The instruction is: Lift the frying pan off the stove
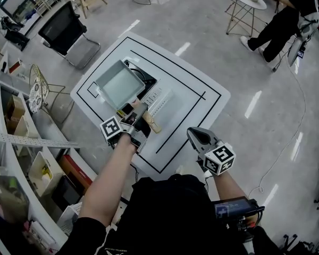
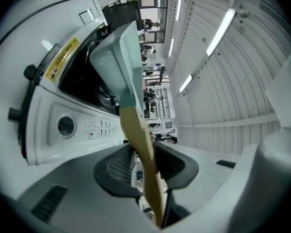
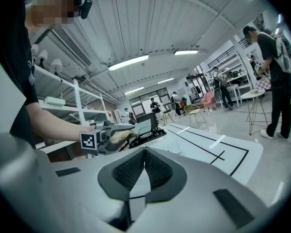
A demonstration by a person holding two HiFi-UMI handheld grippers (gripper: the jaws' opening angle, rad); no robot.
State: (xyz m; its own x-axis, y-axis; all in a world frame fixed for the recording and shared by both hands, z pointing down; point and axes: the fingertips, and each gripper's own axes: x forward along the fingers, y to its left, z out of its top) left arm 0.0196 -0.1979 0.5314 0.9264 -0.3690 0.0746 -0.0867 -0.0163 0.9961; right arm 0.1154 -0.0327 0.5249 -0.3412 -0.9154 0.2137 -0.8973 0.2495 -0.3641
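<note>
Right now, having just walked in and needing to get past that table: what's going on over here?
A person stands at a white table with a handheld gripper in each hand. The left gripper is clamped on the wooden handle of a square pale-green frying pan. The pan is over the portable stove and seems to be just clear of it. The right gripper is shut and empty, held apart near the table's near edge.
</note>
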